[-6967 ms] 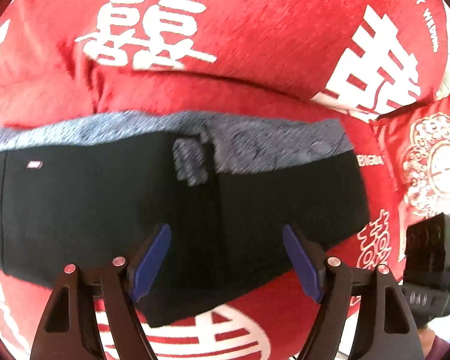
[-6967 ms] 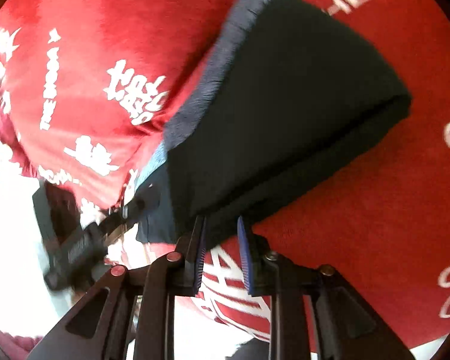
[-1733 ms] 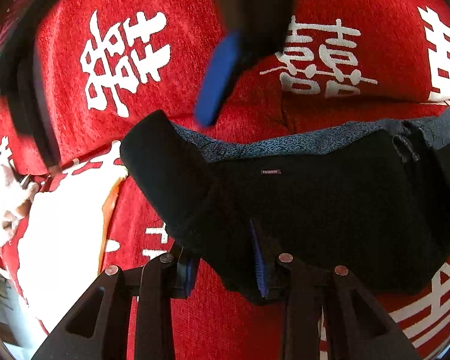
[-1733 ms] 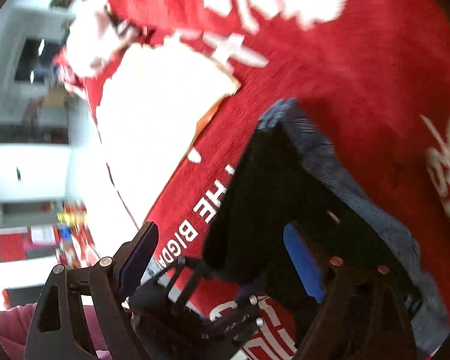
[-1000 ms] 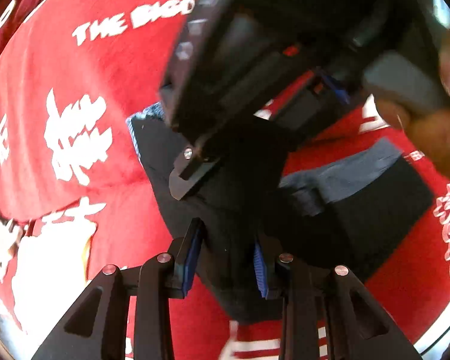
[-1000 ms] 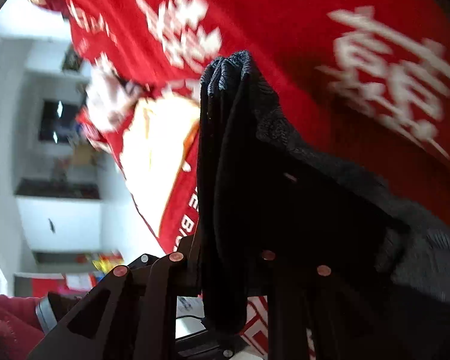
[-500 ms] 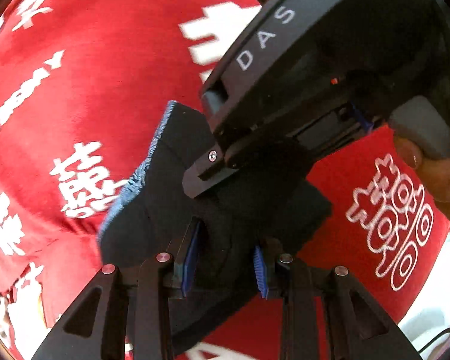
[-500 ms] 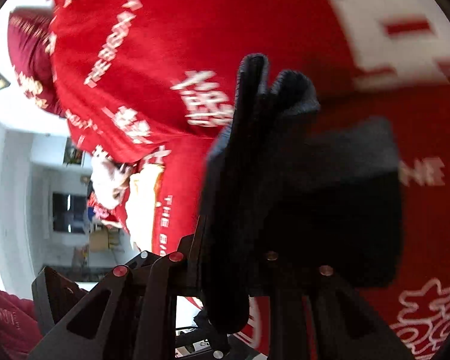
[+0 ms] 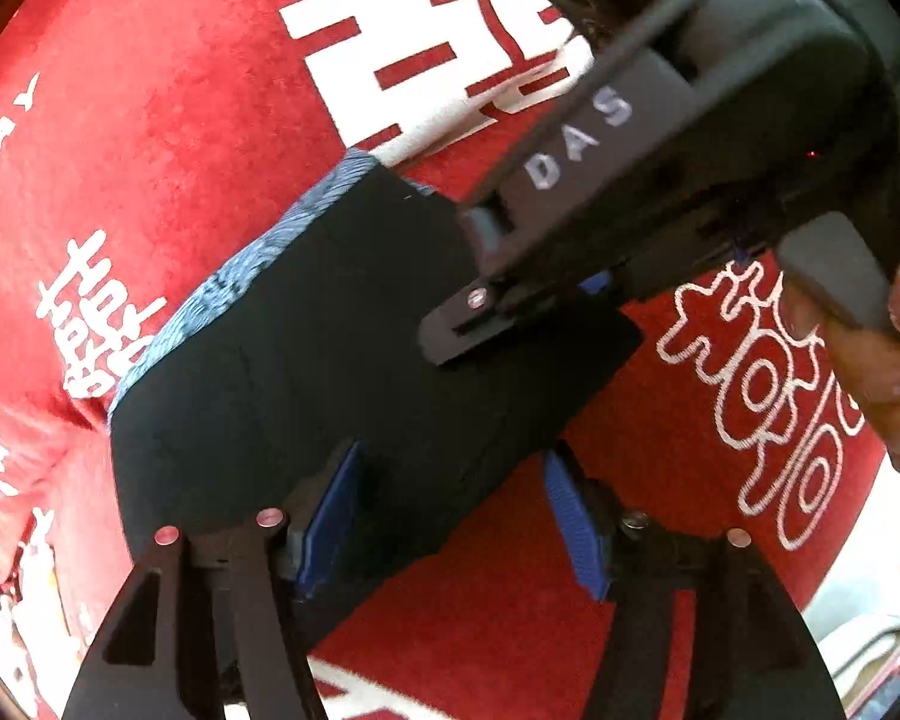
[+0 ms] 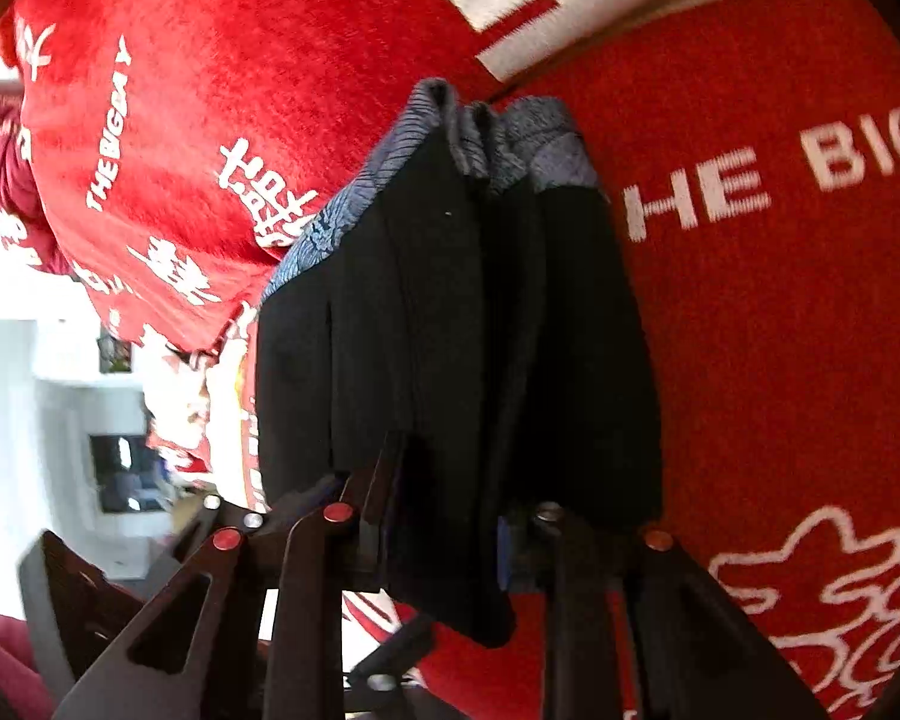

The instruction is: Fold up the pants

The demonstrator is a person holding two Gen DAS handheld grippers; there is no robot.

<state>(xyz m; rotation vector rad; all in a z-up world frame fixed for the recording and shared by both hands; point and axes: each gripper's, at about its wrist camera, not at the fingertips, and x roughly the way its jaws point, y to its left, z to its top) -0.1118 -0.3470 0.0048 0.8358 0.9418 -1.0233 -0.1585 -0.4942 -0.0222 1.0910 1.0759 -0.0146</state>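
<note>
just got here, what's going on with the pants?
A person works two handheld tongs over a red cloth. The black pants lie folded into a small bundle. The left tongs have just been opening, with the bundle's edge loose between the pads. The right tongs have been easing open too, with the fabric between them.

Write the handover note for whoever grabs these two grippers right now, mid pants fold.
Left gripper: jaws have just been opening; open, with the edge of the pants between the pads.
Right gripper: jaws just easing apart, the bunched pants between them; cannot tell if the pads press.
Pants: compact black bundle, grey waistband outward, on the red blanket.
Done: the folds.
Left: probably let go with both, pull clear, flatten the bundle.
</note>
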